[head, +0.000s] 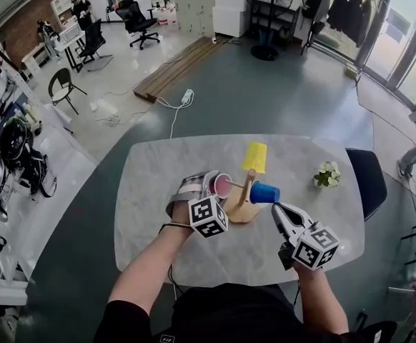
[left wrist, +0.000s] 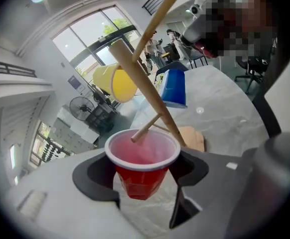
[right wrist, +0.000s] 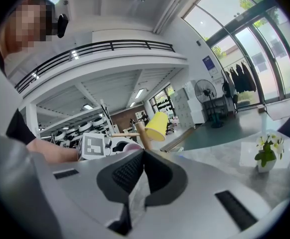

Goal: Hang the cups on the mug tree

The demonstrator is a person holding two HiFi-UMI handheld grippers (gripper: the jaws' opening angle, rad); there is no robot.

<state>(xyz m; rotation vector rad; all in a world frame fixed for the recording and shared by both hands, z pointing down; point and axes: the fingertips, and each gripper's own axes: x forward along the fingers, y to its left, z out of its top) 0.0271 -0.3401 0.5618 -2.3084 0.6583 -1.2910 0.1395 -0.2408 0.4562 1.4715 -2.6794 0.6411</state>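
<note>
Midway between the counter's (head: 158, 213) side edges, my left claw (left wrist: 142, 178) grips the red cup (left wrist: 141, 171), mouth toward a mug tree peg (left wrist: 146, 129) for hanging; right claw (right wrist: 137, 176) closed, empty.

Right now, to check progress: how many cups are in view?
3. Yellow cup and blue cup hang on the mug tree; red cup is held in the left gripper. None seems hidden.

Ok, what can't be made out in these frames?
- Left gripper view: mug tree base partly hidden behind the red cup.
- Right gripper view: blue cup almost wholly hidden behind the right gripper.
- Head view: flowers too small for detail.
</note>
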